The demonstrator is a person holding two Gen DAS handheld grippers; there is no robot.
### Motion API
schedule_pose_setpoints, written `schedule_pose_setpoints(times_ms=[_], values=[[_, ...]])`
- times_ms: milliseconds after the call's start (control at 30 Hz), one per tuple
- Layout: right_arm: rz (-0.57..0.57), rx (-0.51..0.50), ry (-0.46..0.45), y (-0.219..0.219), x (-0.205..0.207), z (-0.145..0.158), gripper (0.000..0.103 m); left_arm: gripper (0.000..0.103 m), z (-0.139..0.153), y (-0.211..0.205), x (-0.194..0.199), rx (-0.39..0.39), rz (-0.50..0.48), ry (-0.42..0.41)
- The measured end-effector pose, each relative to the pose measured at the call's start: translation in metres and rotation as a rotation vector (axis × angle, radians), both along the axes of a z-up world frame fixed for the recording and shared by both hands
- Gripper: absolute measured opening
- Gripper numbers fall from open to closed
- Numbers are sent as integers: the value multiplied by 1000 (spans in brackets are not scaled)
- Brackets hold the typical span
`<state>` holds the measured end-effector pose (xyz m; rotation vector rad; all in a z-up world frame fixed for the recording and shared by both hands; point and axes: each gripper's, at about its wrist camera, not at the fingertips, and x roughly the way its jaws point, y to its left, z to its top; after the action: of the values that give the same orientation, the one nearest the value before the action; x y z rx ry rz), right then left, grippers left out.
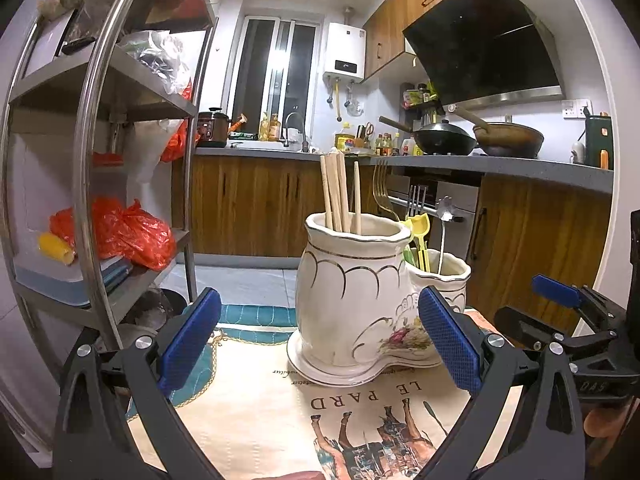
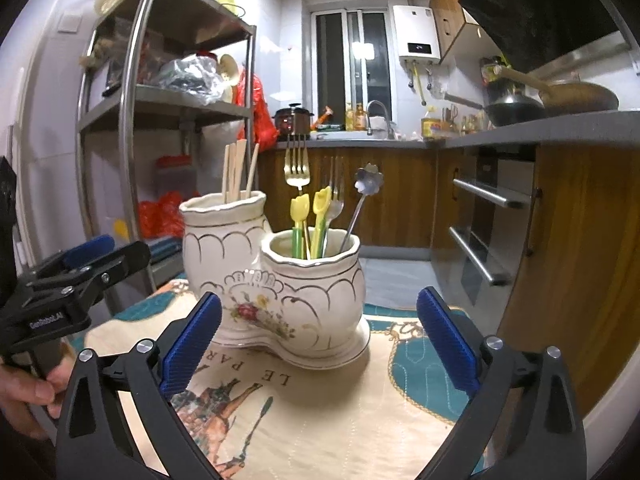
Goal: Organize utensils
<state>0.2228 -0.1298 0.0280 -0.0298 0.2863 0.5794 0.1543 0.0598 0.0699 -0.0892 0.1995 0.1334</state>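
A white ceramic double holder (image 1: 352,300) with gold trim stands on the cloth, also in the right wrist view (image 2: 276,288). Its tall cup holds several wooden chopsticks (image 1: 338,192) (image 2: 238,174). Its low cup (image 2: 316,276) holds a gold fork (image 2: 297,168), a silver fork (image 2: 335,196), yellow plastic utensils (image 2: 310,220) and a flower-headed spoon (image 2: 366,186). My left gripper (image 1: 320,344) is open and empty, just in front of the holder. My right gripper (image 2: 320,340) is open and empty, close before the low cup. Each gripper shows at the edge of the other's view.
A printed cloth with a horse picture (image 2: 280,408) covers the small table. A steel shelf rack (image 1: 100,160) with red bags stands to the left. Kitchen counter (image 1: 500,166) with woks and wooden cabinets lies behind and right.
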Motion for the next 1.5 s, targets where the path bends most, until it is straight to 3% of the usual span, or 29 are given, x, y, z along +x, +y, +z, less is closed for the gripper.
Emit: schedule_pose_setpoints(times_ms=[200,1500], values=[[-4,17,12,-4,2,-1,98,98,0,-6,1,28,5,3],[-12,10,4,-2,-2,-1,98,98,0,-3,1,23,5,1]])
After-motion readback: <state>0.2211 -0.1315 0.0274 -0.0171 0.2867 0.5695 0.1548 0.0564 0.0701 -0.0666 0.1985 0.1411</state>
